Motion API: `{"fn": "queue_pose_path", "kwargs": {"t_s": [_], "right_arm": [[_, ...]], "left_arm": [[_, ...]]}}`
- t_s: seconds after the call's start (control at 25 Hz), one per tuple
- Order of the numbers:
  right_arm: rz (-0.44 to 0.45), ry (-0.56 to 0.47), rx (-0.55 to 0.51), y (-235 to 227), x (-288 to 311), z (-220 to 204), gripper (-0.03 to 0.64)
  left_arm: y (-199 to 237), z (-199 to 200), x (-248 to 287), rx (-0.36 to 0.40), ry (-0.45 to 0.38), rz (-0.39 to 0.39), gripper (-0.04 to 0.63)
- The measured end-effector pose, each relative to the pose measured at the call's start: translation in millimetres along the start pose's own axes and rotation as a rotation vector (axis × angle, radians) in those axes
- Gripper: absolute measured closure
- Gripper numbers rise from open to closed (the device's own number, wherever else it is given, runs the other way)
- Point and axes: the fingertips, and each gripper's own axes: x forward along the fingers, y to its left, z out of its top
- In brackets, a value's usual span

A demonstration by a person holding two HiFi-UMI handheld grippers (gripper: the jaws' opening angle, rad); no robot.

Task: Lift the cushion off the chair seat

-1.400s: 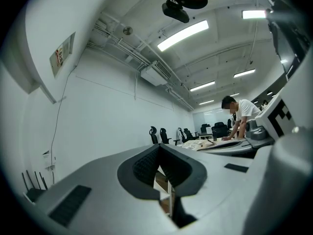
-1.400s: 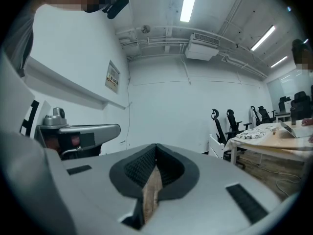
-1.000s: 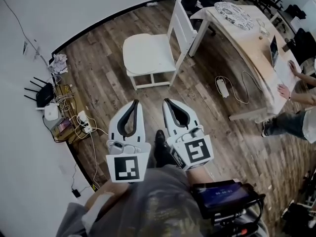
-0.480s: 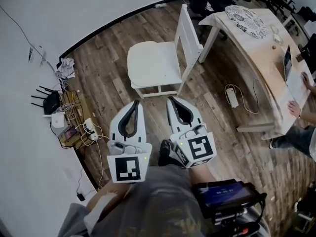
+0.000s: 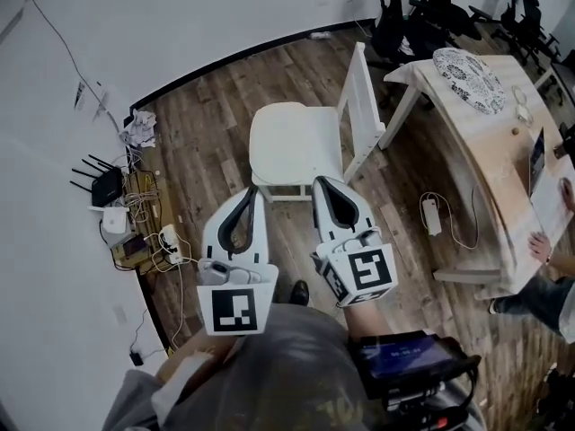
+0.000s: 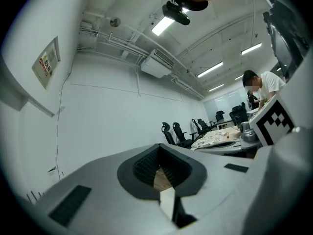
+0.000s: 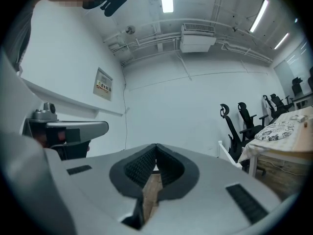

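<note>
Person closing in on white chair (image 5: pixel 367 106), now sitting nearer the grippers than a sec ago; cushion (image 5: pixel 295 142) lying on its seat, untouched. Left gripper (image 5: pixel 255 192) & right gripper (image 5: pixel 321 183) heading for it, jaws pressed together, empty, so the lift isn't begun yet

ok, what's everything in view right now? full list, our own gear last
chair: 1, white, mid-floor
cushion: 1, off-white, on the chair seat
table: 1, light wood, right
plate: 1, patterned, table's far end
office chairs: several, black, behind the table
router: 1, black, by the left wall
power strip: 1, white, among cables near the router
adapter: 1, white, floor between chair and table
other person: 1, right edge
left hand-held gripper: white, shut, empty
right hand-held gripper: white, shut, empty
</note>
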Motion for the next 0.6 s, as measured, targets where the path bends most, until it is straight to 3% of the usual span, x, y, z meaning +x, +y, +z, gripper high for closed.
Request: {"fn": "queue_pose_path", "kwargs": {"t_s": [0.44,0.6], "right_arm": [[-0.003,0.032,-0.006,-10.8,43.5,-10.9,0.609],[-0.029,0.060,-0.001,-15.8,66.3,-22.7,0.609]], "left_arm": [[28.8,-19.1,33.6,-0.021,0.030,0.017,0.589],[48.6,-32.5,52.5,-0.061,0.041,0.012,0.589]]}}
